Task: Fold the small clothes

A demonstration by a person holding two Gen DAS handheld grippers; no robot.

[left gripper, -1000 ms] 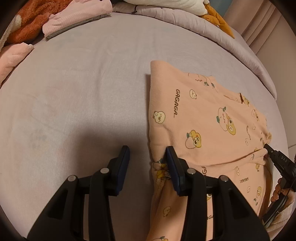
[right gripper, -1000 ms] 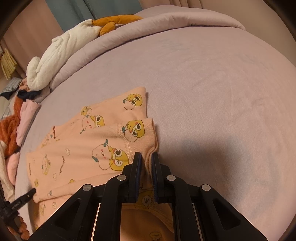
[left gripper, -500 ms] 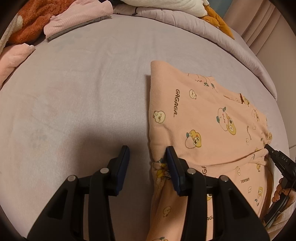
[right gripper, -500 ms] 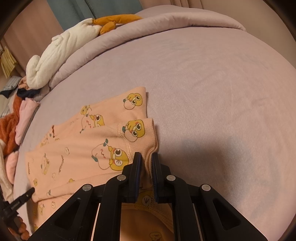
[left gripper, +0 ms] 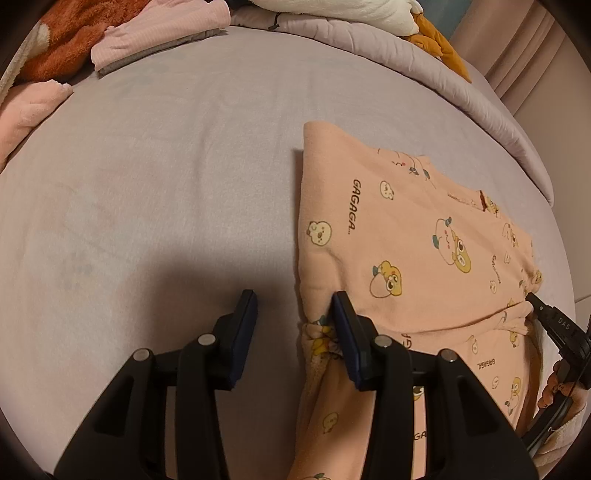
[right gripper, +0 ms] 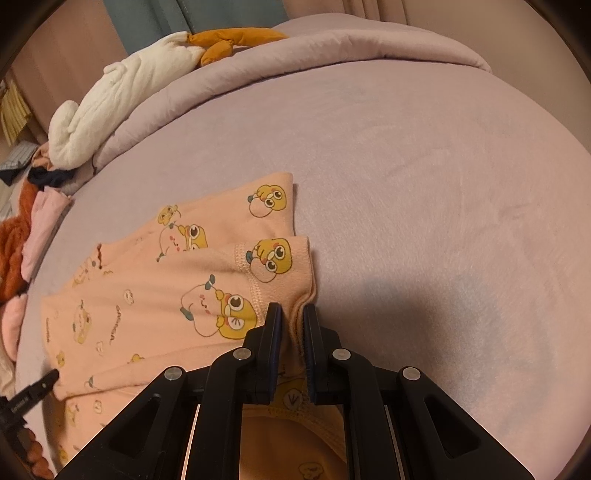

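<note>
Left gripper [left gripper: 293,308]: you are holding its fingers apart, 1 finger touching the garment's edge.
Right gripper [right gripper: 293,317]: you are clamping the garment's hem.
Peach garment [left gripper: 399,240]: lying folded on the bed [left gripper: 166,166].

Bare bedsheet [left gripper: 177,177] ahead, clothes pile [left gripper: 110,33] beyond

one peach printed garment [left gripper: 406,236], two claws, one white plush [right gripper: 122,96], one pink folded garment [left gripper: 155,33].
</note>
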